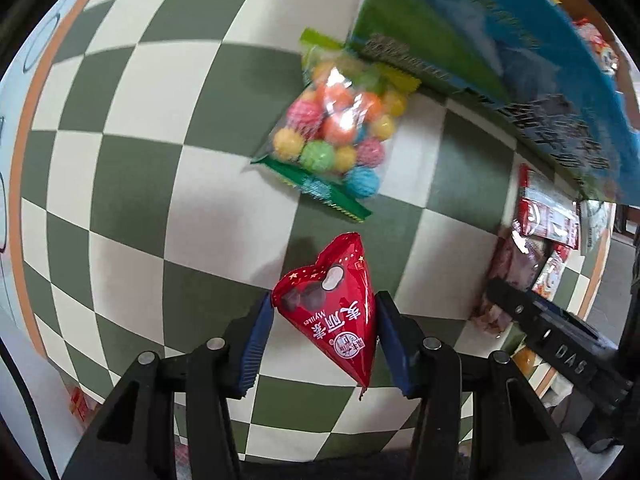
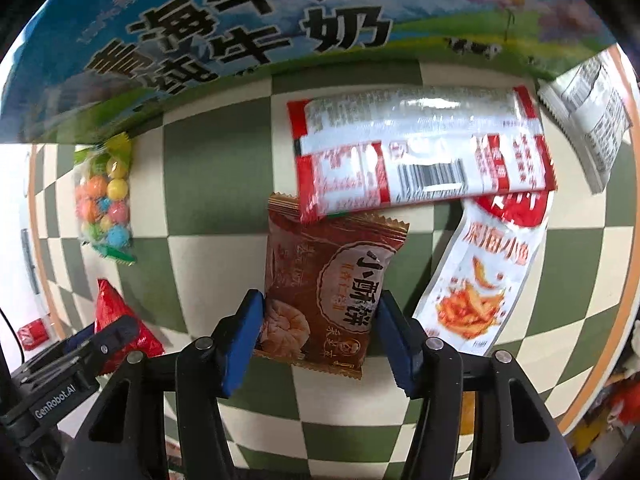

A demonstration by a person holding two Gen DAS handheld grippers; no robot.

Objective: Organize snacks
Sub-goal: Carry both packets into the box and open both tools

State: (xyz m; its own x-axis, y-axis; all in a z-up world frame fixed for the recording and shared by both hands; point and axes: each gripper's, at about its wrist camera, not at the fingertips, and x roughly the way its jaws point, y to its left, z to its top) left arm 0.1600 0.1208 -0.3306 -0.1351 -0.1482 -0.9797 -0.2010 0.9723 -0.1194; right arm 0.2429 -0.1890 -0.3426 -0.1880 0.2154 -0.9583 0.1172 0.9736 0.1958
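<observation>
Left gripper: blue pads pinch the red triangular chocolate pouch at both flanks; it looks clear of the checkered tablecloth. Keep the squeeze light, since glossy foil slips and crushes.

Right gripper: pads press the sides of the brown pastry packet, whose top corner is tucked under the red-and-white packet. Slide it free before lifting.

Milk carton box stands just beyond; the bag of coloured candy balls lies against it.

Surface: tablecloth, green-and-cream checkered, with an orange border band along its edge. Lighting was even, throwing soft shadows.
</observation>
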